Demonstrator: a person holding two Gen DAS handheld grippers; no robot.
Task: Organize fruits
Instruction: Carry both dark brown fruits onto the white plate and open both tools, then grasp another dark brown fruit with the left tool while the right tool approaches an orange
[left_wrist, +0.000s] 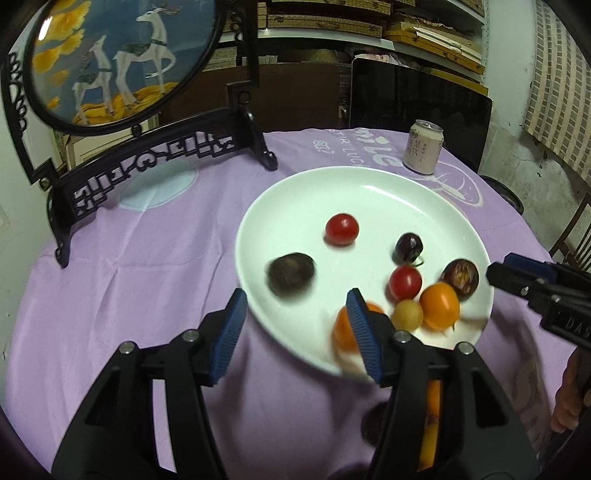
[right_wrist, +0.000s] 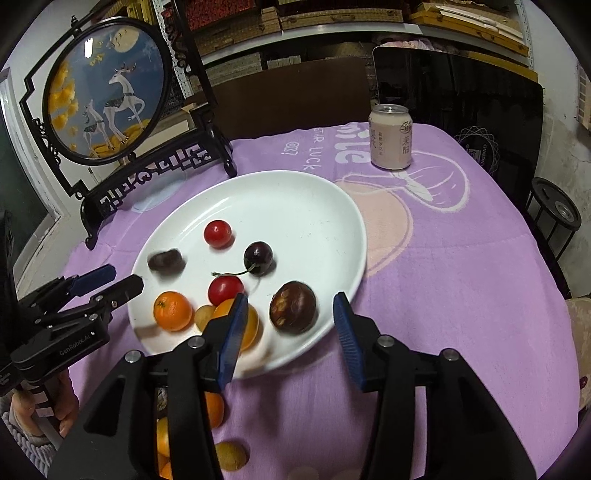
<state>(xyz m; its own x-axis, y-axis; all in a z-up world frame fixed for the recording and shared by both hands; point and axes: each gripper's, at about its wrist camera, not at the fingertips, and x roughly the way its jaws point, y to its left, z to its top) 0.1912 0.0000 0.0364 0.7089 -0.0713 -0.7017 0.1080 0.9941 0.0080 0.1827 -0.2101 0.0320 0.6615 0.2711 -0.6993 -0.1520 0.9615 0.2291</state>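
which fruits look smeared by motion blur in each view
Left wrist view: the dark fruit at the plate's left edge and the orange behind the claw finger are smeared. Right wrist view: only that dark fruit blurs; the cherry stays crisp.

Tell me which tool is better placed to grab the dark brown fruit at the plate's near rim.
Right. The right tool already frames the dark brown fruit, open; the left tool sits across the plate.

Each black plastic hand-held gripper (left_wrist: 295, 325) (right_wrist: 291, 332) was fitted with ribbed blue pads (left_wrist: 360, 332) and silver screws (right_wrist: 384, 340); a grey knitted sleeve (right_wrist: 22, 443) was worn.
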